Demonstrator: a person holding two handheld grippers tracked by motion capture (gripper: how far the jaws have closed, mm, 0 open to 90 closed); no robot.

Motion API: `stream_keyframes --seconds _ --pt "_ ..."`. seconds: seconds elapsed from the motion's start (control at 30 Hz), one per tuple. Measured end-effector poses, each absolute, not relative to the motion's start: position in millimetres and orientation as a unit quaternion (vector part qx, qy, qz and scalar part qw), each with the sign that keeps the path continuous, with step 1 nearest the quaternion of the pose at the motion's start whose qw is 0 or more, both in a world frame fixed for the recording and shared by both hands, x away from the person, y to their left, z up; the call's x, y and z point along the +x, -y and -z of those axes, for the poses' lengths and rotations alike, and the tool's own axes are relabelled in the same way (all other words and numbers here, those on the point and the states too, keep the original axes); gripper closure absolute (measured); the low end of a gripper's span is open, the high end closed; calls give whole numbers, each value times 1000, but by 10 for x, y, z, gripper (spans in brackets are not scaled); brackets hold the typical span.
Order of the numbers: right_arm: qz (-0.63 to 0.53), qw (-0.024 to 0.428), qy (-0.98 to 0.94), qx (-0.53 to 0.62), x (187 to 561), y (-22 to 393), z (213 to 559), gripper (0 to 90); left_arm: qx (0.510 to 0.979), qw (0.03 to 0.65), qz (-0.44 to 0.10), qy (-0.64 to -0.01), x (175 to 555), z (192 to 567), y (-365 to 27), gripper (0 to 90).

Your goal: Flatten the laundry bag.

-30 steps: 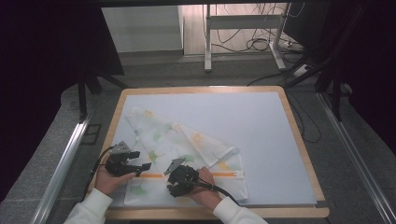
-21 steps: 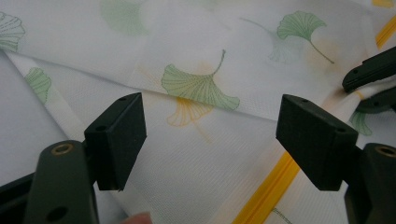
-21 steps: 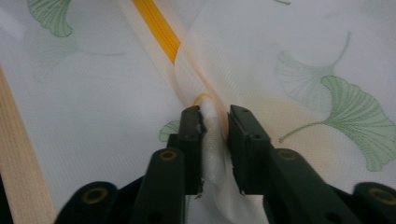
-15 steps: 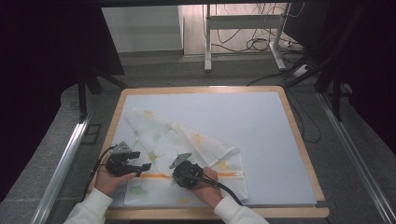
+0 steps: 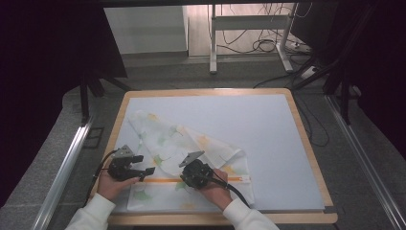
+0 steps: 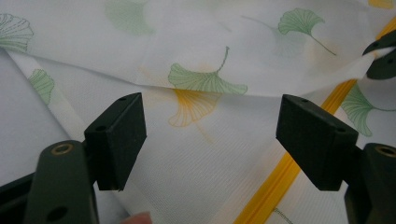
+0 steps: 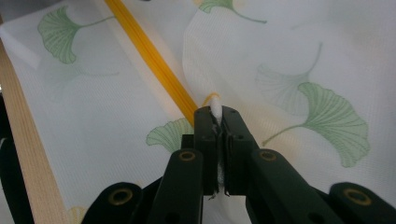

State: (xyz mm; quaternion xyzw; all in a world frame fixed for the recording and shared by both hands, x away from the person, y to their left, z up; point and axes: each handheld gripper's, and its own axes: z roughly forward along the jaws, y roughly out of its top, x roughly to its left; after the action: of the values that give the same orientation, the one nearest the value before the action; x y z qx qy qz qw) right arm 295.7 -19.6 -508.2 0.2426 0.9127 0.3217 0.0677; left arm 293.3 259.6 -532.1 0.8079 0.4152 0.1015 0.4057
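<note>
The left claw (image 5: 149, 171) hovers released near the table's (image 5: 306, 143) front-left corner, its jaws wide apart above the cloth (image 5: 210, 152), touching nothing. Just right of it, the right claw (image 5: 184, 178) has just been closing and now pinches a fold of cloth beside the yellow strip (image 7: 154, 60), near the front edge. The table's right half and back lie bare and open.
</note>
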Motion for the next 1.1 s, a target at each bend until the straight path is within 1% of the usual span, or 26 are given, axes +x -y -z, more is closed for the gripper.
stream_keyframes --seconds 0.8,1.1 --pt "-365 84 -884 279 3167 551 4800 863 807 409 -103 -414 2925 5314 -2587 246" --pt "-372 90 -876 294 3233 664 4746 864 807 409 -103 -414 2927 5313 -2589 247"
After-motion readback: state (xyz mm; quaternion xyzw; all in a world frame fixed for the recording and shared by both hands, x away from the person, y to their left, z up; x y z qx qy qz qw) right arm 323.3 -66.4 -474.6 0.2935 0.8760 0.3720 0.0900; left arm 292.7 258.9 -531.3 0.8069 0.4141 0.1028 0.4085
